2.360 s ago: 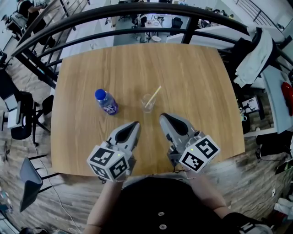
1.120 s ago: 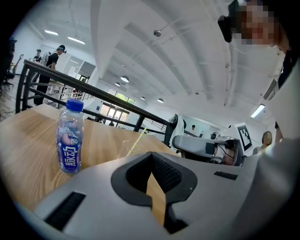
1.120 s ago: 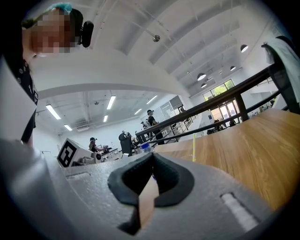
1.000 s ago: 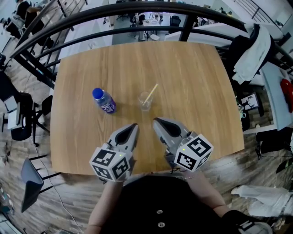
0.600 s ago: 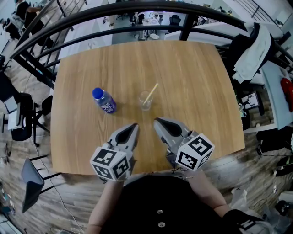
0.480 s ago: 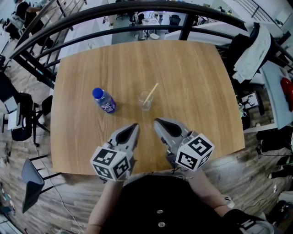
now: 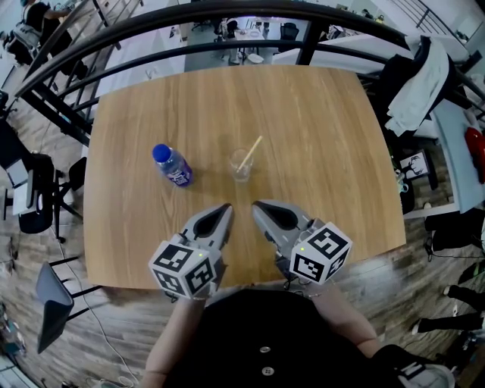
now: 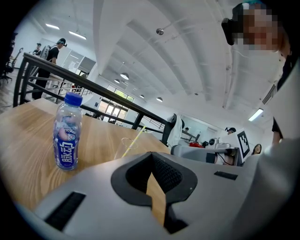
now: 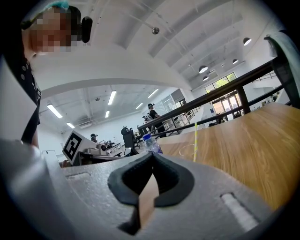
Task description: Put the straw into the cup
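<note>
A clear plastic cup (image 7: pixel 242 167) stands near the middle of the wooden table (image 7: pixel 318 129), and a pale yellow straw (image 7: pixel 251 151) leans out of it toward the far right. The cup (image 8: pixel 129 146) and its straw (image 8: pixel 134 139) show faintly in the left gripper view. In the right gripper view the straw (image 9: pixel 195 140) rises upright. My left gripper (image 7: pixel 224 208) and right gripper (image 7: pixel 258 205) hover side by side just short of the cup, both shut with nothing between the jaws.
A small bottle (image 7: pixel 173 167) with a blue cap and blue label stands left of the cup, also plain in the left gripper view as the bottle (image 8: pixel 67 131). A black railing (image 7: pixel 227 19) curves behind the table's far edge. Clothing hangs on a rack (image 7: pixel 420 83) at the right.
Both grippers have stayed almost where they were, a little nearer the cup than in the oldest frame. Cup, straw and bottle have not moved.
</note>
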Available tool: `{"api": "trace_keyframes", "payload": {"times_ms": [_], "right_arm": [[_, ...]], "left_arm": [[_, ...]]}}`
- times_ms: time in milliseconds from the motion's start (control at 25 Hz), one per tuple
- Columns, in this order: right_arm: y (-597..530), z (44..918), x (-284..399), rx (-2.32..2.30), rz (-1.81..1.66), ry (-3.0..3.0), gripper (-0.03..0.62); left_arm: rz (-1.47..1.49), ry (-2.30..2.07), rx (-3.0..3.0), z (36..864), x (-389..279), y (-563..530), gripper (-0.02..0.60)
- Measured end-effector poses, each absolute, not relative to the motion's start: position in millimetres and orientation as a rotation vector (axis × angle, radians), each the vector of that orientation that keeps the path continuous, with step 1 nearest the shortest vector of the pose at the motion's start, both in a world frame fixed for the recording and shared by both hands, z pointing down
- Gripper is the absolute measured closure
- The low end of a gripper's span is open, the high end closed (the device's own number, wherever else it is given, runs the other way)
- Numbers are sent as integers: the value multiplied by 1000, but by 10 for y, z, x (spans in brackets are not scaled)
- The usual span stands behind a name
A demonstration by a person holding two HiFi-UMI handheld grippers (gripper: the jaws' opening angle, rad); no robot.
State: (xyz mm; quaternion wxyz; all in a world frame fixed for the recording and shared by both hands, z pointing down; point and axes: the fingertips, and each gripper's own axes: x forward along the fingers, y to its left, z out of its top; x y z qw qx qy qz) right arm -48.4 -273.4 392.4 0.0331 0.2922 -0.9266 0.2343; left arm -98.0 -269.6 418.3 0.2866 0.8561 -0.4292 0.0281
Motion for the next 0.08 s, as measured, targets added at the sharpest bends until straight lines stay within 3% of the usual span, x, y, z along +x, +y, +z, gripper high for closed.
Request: {"api": "trace_keyframes", "payload": {"times_ms": [80], "right_arm": [[-2723, 3952, -479, 897, 725, -2844, 595]], "left_arm": [[70, -1146, 2279, 4195, -993, -2687, 565]]}}
